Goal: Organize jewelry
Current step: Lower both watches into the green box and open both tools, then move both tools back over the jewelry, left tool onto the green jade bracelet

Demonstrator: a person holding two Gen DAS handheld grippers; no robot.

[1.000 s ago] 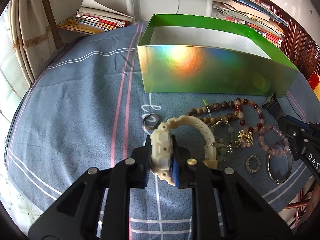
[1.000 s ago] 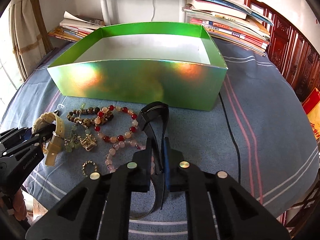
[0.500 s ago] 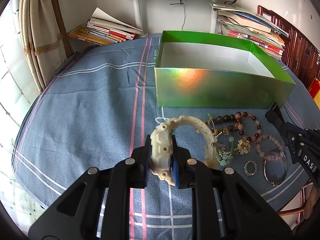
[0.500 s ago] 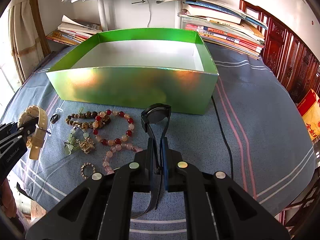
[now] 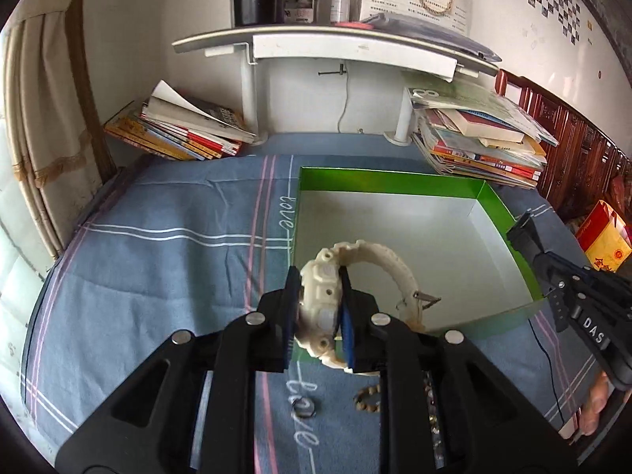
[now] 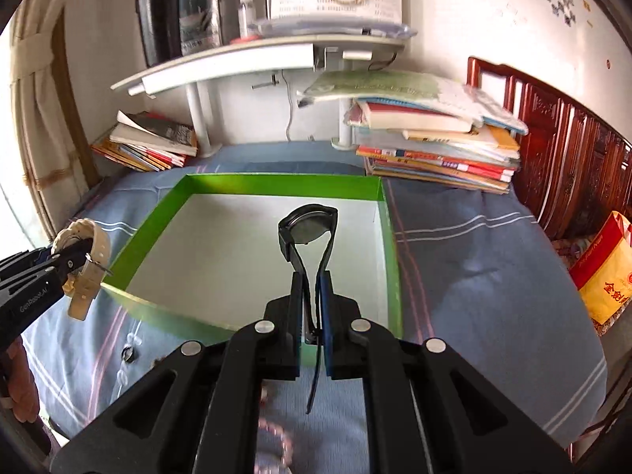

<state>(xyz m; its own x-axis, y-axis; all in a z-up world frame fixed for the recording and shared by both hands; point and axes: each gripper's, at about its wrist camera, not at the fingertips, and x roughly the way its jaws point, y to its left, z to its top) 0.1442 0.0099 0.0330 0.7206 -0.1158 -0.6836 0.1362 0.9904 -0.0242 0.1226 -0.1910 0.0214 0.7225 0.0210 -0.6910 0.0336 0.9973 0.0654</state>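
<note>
surface: blue-grey cloth (image 5: 166,260) with pink and white stripes; book stacks (image 6: 438,150) at the back, white shelf (image 5: 335,45) above.
box: green box (image 5: 395,183), open top, pale floor bare; a second ago it was seen side-on with its shiny front wall facing, now both views look down into it.
left gripper (image 5: 318,308): clenched on the case of the cream watch (image 5: 322,296); strap arches right with buckle sticking out. watch was low over the cloth beside the beads, now held up over the box's near-left corner.
right gripper (image 6: 312,308): clamped on the strap of the black watch (image 6: 308,227); its face stands up ahead of the fingers, over the box interior near the right wall. earlier it was down at the jewelry pile in front of the box.
left on cloth: small ring (image 5: 303,409) and brown bead bracelet (image 5: 365,397) in front of the box, mostly hidden by the gripper; pink beads (image 6: 276,446) blurred at the right view's bottom.
</note>
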